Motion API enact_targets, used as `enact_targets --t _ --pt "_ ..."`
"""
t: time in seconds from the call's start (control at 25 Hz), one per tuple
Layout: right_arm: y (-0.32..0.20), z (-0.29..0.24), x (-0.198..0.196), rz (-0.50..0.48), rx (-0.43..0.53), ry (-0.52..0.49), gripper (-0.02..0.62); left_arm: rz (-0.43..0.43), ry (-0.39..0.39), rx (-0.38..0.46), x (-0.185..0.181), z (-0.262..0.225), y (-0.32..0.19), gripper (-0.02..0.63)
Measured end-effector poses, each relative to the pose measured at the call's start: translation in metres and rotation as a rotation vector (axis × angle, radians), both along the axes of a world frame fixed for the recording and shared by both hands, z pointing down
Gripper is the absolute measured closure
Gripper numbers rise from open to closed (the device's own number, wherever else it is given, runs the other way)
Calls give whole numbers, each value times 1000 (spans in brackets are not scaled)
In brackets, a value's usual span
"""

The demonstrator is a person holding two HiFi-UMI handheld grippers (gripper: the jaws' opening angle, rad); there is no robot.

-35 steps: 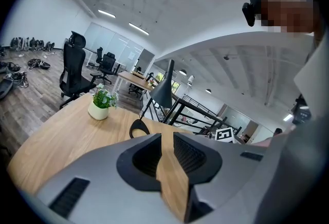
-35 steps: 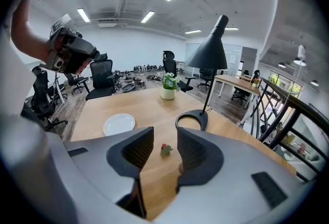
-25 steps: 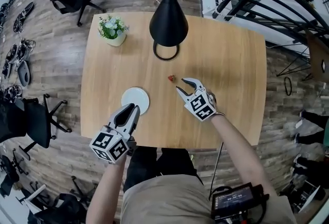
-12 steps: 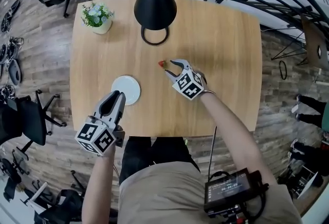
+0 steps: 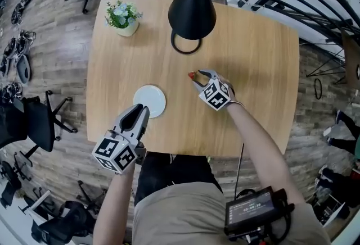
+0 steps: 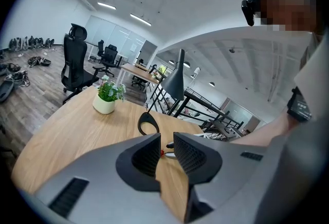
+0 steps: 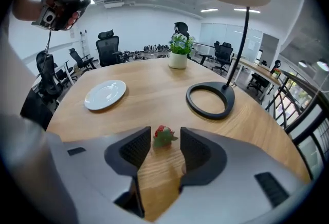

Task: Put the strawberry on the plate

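Note:
A small red strawberry (image 5: 192, 75) with green leaves lies on the wooden table (image 5: 253, 58), near its middle. My right gripper (image 5: 198, 76) is open, and the strawberry (image 7: 163, 135) sits between its fingertips; a gap shows on each side and the pads do not press on it. The white plate (image 5: 149, 101) lies empty to the left, near the front edge. My left gripper (image 5: 140, 110) hovers just in front of the plate. Its jaws stand a narrow gap apart with nothing between them.
A black desk lamp hangs over the far middle of the table, its ring base (image 5: 185, 44) just behind the strawberry. A small potted plant (image 5: 125, 18) stands at the far left corner. Office chairs (image 5: 34, 126) stand on the floor to the left.
My right gripper has moved forward to the strawberry, which now sits between its jaws, and the jaws stand wider. The left gripper has stayed by the plate.

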State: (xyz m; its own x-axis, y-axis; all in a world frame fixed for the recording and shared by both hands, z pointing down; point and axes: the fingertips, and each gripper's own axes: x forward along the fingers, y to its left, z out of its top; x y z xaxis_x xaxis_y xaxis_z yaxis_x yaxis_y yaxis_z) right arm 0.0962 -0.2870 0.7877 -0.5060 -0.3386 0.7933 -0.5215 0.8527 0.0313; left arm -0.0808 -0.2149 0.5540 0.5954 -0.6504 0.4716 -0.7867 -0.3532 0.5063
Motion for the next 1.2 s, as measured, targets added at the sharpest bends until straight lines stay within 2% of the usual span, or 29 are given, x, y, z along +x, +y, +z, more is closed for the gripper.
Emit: enact_targets --t 0.12,0.68,1.12,1.2 --pt "-4 9 -7 -32 -12 10 408 -15 -6 -3 -6 1 -1 531" --pt "-13 34 -17 -63 -58 51 408 -68 -15 -28 -25 8 1 531" --pt "-9 39 -18 -37 -80 49 411 -67 -14 -39 -27 12 -1 531" --pt "-9 40 -19 -31 -81 46 431 -64 -14 -38 -27 12 -2 531"
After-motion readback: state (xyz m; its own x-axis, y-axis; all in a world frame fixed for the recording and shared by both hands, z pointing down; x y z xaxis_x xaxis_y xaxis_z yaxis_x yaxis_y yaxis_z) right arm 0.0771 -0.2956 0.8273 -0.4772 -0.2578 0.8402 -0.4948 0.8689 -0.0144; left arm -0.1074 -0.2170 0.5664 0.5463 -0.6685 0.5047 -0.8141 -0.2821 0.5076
